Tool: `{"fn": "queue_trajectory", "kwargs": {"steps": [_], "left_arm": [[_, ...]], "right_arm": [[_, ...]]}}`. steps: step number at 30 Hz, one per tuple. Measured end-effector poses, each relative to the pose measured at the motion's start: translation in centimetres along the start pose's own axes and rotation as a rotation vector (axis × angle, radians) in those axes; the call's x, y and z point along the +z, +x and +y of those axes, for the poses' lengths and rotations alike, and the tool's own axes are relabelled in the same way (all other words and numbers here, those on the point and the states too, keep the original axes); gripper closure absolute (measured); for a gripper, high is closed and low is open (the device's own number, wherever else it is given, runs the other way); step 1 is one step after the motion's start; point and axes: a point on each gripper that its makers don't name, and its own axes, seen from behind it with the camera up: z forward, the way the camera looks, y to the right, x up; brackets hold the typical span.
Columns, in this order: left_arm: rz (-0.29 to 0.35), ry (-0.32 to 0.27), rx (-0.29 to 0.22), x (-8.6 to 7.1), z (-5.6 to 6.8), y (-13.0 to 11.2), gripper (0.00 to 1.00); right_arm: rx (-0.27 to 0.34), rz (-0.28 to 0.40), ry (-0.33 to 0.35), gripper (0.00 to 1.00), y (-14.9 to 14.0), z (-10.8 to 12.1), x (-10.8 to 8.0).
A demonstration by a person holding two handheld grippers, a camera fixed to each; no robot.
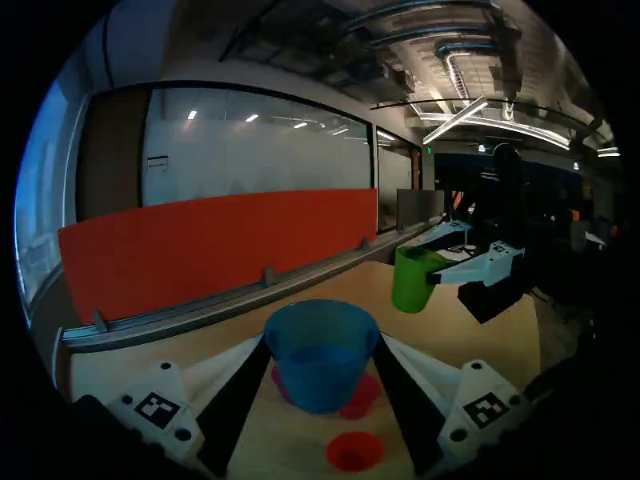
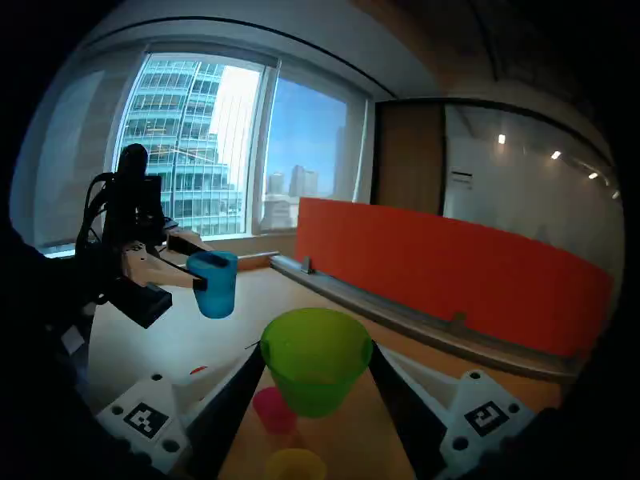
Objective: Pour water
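Left gripper view: the left tongs are closed on a blue cup, one finger pressing each side. The cup sits upright between them, lifted clear of the desk. Its translucent wall is darker in the lower part, with a level line partway up; we read this as liquid but cannot confirm it.

Below the blue cup, a red cup stands on the desk. Another reddish cup is partly hidden behind the blue one.

Farther off to the right, the right tongs hold a green cup in the air, near upright and well apart from the blue cup. An orange partition runs along the far edge of the desk.

Right gripper view: the right tongs grip the green cup on both sides, its mouth toward the camera. We see no liquid inside it. A pink cup and a yellow cup stand on the desk beneath it. To the left, the left tongs carry the blue cup above the desk, in front of a window.
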Motion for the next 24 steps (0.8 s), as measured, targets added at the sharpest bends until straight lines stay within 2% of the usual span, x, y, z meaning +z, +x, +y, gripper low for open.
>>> {"fn": "queue_trajectory", "kwargs": {"steps": [11,17,24], "left_arm": [[0.025,-0.009,0.0,0.0,0.6,0.8,0.13],[0.035,-0.017,-0.004,0.2,0.8,1.1,0.13],[0.039,-0.022,-0.001,0.2,0.9,1.2,0.13]], "right_arm": [[0.005,0.064,-0.004,0.06,1.5,0.0,-0.1],[-0.014,0.097,-0.005,0.06,2.1,-0.2,-0.1],[-0.023,0.103,0.007,0.06,2.1,-0.5,0.0]]}}
